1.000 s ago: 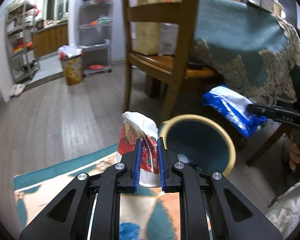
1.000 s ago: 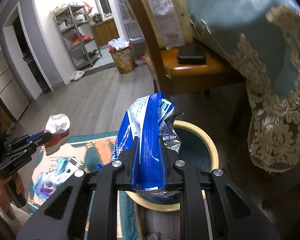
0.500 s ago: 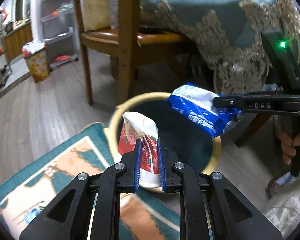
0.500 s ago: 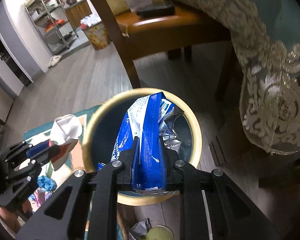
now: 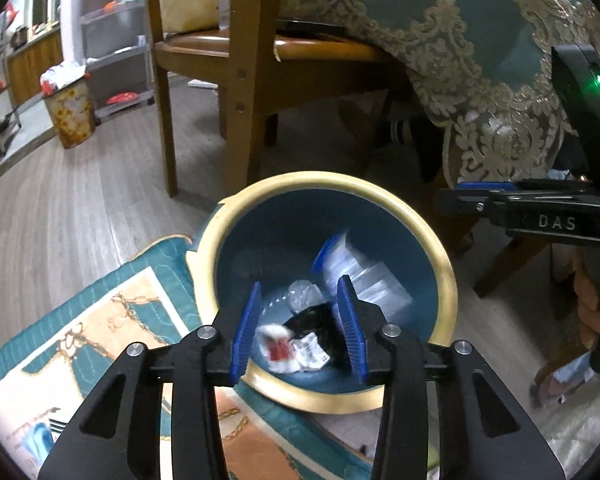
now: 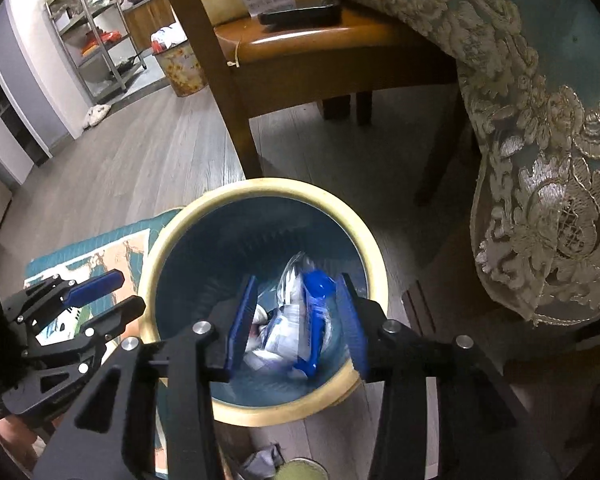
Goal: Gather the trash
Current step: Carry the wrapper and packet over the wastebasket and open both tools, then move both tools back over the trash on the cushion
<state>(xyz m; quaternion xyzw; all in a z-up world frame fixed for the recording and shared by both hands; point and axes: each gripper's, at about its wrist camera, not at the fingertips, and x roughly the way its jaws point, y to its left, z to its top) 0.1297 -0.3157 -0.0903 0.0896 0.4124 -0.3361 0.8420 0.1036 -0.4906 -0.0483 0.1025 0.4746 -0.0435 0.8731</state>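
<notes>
A wooden chair [image 5: 240, 80] and draped tablecloth [image 6: 540, 120] crowd the bin [image 5: 444, 280].

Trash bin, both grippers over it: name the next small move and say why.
Probably lift both grippers clear of the bin. The left gripper and right gripper are opening with nothing between their pads, and the red-and-white wrapper and blue bag already lie inside, while more scraps wait on the floor.
</notes>
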